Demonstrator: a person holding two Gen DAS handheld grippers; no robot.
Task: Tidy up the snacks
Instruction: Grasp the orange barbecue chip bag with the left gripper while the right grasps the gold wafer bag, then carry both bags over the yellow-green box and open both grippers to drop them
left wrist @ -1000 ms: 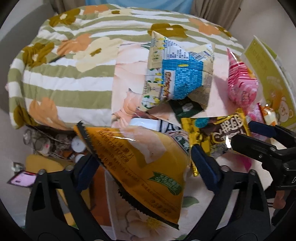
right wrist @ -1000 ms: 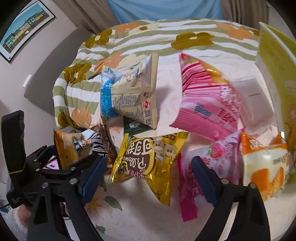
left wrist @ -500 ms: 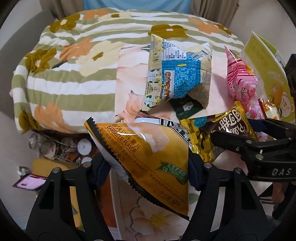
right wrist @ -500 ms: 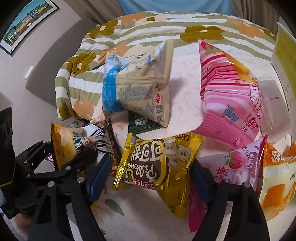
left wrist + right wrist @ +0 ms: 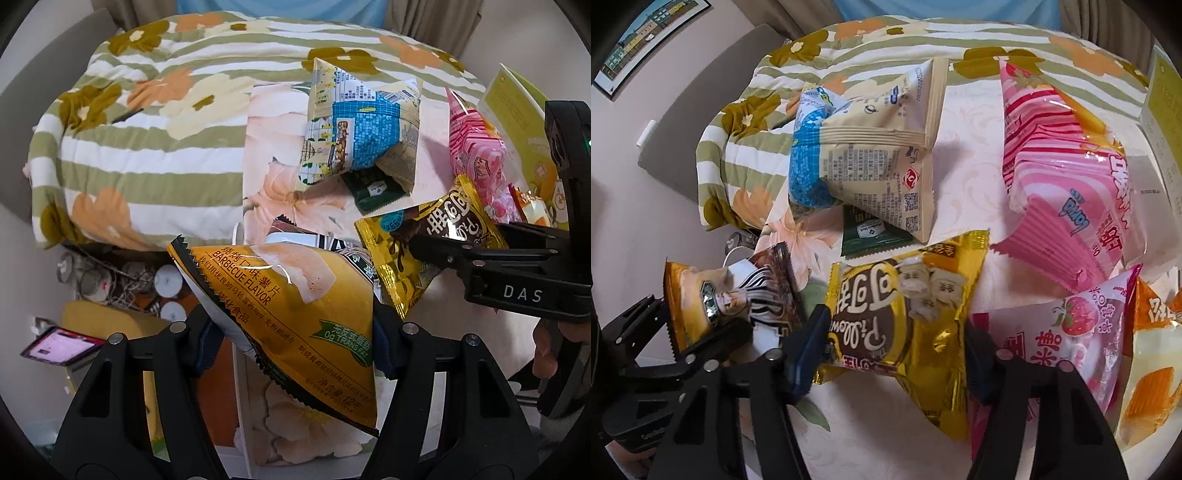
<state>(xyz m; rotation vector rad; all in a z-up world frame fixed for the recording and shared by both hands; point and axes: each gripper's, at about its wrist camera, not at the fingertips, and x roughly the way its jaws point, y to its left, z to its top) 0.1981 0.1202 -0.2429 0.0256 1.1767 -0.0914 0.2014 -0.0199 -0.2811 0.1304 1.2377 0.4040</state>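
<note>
Left gripper [image 5: 295, 343] clamped on orange barbecue chip bag [image 5: 291, 314], jaws closing, pads pressing both sides; bag tilted, lifted above edge of floral tablecloth [image 5: 325, 435]. Right gripper [image 5: 892, 350] closing around gold chocolate pillow pack [image 5: 901, 314], blue pads [image 5: 805, 350] touching both pack edges; pack lies on tablecloth near table's front. Behind it: blue-and-cream bag [image 5: 864, 155] leaning over small dark green packet [image 5: 871, 236]. Pink striped bag [image 5: 1067, 177] to right, strawberry packet [image 5: 1067, 332] just beside gold pack. Striped flower blanket [image 5: 147, 122] beyond.
</note>
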